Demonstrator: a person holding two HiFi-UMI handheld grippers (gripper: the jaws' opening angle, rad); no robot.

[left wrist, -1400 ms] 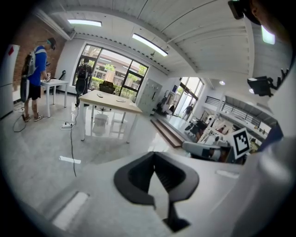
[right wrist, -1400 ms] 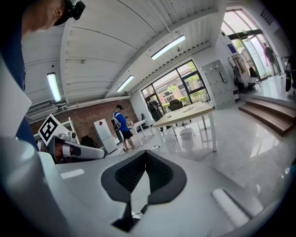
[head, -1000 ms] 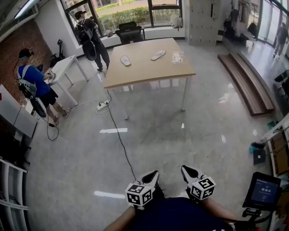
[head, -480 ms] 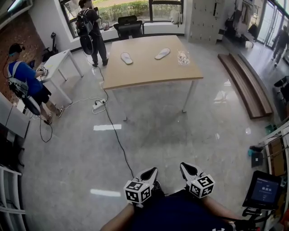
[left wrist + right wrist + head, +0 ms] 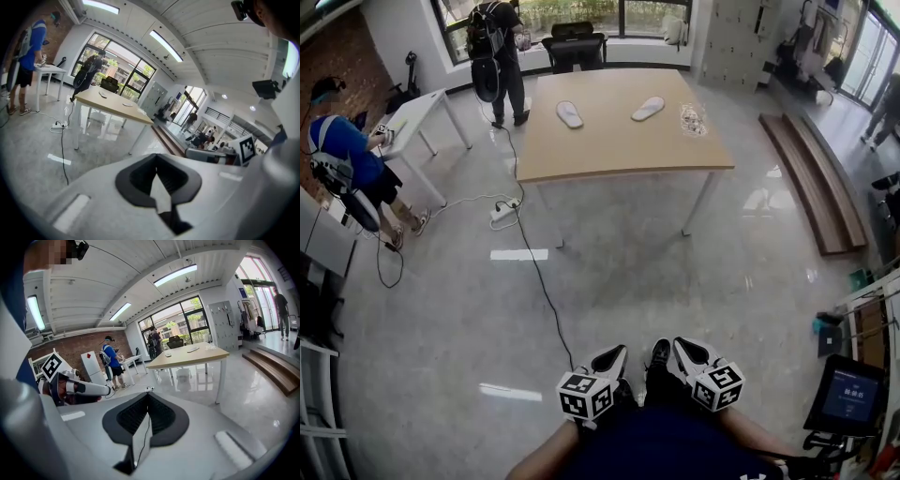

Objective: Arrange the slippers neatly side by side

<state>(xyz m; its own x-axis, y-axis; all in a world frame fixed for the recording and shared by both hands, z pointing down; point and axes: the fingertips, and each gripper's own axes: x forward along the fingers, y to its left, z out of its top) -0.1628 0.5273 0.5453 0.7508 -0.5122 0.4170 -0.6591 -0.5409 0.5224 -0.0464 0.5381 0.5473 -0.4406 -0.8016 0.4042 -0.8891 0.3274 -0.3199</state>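
Two pale slippers lie apart on a wooden table (image 5: 619, 150) far ahead: the left slipper (image 5: 569, 114) and the right slipper (image 5: 648, 109), angled differently. The table (image 5: 112, 104) (image 5: 197, 357) also shows small in both gripper views, with a slipper (image 5: 126, 104) (image 5: 192, 349) on top. My left gripper (image 5: 613, 357) and right gripper (image 5: 682, 351) hang close to my body, far from the table. Both are shut with nothing between the jaws; the left gripper (image 5: 156, 161) and the right gripper (image 5: 147, 401) show pads pressed together.
A crumpled clear wrapper (image 5: 693, 119) lies at the table's right end. A black cable (image 5: 539, 281) runs across the floor from a power strip (image 5: 503, 213). Two people (image 5: 347, 173) (image 5: 497, 56) stand at the left by a white desk (image 5: 417, 117). An office chair (image 5: 576, 49) stands behind the table, wooden steps (image 5: 816, 178) at right.
The view has moved nearer the table, which now sits lower and larger in the head view. Both grippers stay shut near my body. The people at the left have shifted slightly.
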